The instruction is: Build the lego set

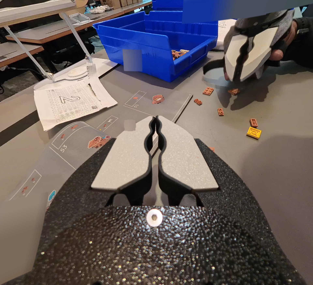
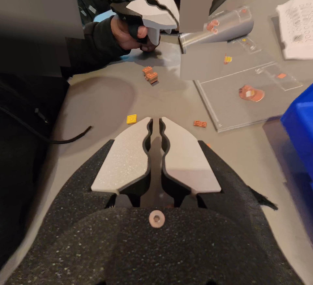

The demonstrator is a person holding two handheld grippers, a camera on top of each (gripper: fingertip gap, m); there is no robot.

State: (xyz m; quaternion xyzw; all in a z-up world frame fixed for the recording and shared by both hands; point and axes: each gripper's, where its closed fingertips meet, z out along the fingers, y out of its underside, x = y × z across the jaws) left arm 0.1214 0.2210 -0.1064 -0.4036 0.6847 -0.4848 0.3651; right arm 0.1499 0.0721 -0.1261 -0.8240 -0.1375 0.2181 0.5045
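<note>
A blue bin [image 1: 152,53] stands at the far side of the grey table [image 1: 254,166], its long axis running away from the left wrist camera, brown bricks [image 1: 177,53] in its near corner. An open instruction booklet [image 1: 144,107] and a printed white sheet [image 1: 72,103] lie flat; their writing is left unread. The left gripper [image 1: 155,117] is closed on nothing above the booklet. The right gripper [image 2: 155,119] stands slightly apart, bare, just beside a yellow square plate [image 2: 131,118] and near an orange plate [image 2: 200,123].
</note>
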